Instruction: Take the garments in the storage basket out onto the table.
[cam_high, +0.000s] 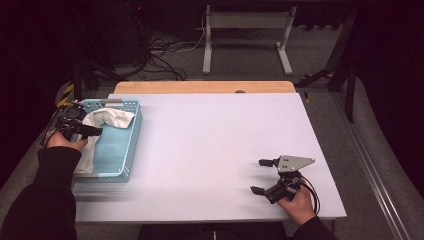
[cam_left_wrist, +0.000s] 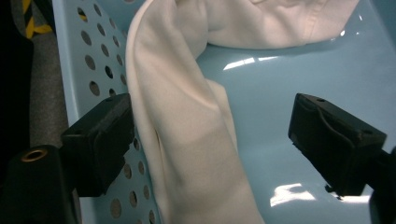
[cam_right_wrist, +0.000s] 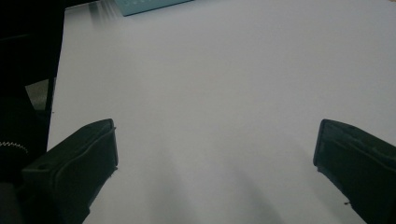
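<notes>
1. Left gripper view: left gripper (cam_left_wrist: 210, 144) gapes wide inside the basket (cam_left_wrist: 327, 70), holding nothing; the cloth (cam_left_wrist: 187, 130) lies between its jaws, nearer the left one.
2. To grip well, it should likely sink onto the fold, then close.
3. Right gripper (cam_high: 266, 176) hangs wide open, empty, over the table (cam_high: 210, 140).

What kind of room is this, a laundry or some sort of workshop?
Probably a lab or recording setup, not a laundry: a bare white table, cables on the floor, and a person working a hand-held gripper with each hand.
</notes>
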